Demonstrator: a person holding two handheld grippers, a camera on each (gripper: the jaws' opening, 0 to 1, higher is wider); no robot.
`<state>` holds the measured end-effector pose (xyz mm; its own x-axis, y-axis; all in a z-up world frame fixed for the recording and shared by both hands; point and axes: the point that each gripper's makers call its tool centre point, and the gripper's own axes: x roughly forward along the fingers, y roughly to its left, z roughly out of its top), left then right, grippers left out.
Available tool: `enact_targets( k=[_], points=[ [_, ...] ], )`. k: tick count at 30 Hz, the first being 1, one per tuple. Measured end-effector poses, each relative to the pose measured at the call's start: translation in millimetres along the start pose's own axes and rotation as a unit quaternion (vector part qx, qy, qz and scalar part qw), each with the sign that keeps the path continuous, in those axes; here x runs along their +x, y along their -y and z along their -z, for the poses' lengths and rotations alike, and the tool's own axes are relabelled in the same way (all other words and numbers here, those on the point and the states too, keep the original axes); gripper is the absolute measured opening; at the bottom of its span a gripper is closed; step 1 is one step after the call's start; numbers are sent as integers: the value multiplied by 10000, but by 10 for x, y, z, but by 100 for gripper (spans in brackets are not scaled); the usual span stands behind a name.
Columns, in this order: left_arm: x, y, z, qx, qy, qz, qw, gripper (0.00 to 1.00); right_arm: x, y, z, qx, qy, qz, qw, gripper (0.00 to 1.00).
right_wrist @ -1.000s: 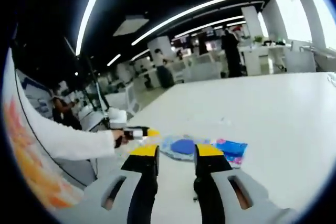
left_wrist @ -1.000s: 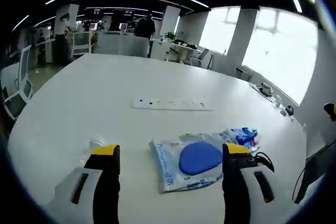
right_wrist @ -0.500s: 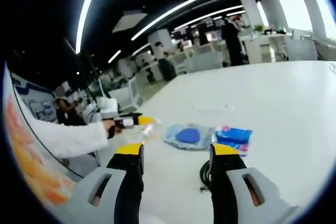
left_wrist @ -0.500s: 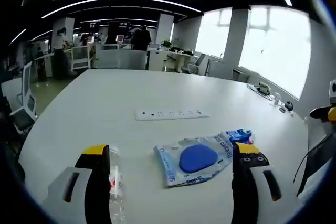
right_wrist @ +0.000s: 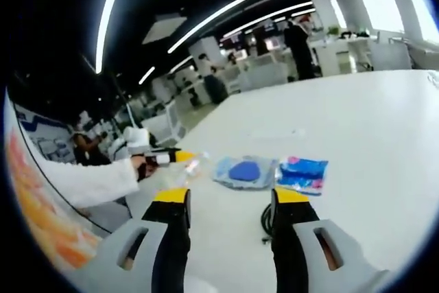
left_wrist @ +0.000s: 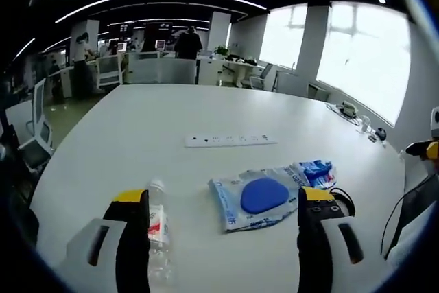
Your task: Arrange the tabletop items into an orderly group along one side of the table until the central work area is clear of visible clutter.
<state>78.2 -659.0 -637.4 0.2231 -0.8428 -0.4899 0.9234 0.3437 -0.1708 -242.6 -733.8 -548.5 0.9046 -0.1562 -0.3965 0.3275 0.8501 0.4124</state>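
Left gripper view: clear plastic water bottle lies beside the released fingers of the left gripper, near the surface edge. Light, slippery, rolls; grasp mid-body. Sealed pouch soft. Right gripper fingers apart, empty.

Both the left gripper and right gripper hover agape.

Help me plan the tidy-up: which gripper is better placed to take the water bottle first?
Left. The water bottle lies beside the left gripper's own open jaws. From the right gripper, also open, it sits farther off, past the plastic pouch.
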Motion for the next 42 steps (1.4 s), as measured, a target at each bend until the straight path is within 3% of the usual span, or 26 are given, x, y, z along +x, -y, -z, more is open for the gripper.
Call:
enact_targets(
  k=[13,19,24,29,37,42],
  points=[
    [149,-451,-32,-377,-273,-317,9984,75,97,39,1,171,-104,3,9998,38],
    [272,-657,66,-445,-721,-471,9953,70,143,96,-19,273,-112,74,9995,38],
    [410,-790,203,-791,-1188,-525,9884,62,195,128,-33,367,-125,148,9991,38],
    [575,-899,325,-810,-1610,-579,9819,61,261,142,0,434,-226,202,9986,37],
    [822,-1023,430,-801,-1877,-696,9765,49,373,186,20,595,-322,318,9972,35],
    [961,-1095,508,-575,-2111,-734,9730,46,481,186,20,683,-373,321,9964,34]
  ],
)
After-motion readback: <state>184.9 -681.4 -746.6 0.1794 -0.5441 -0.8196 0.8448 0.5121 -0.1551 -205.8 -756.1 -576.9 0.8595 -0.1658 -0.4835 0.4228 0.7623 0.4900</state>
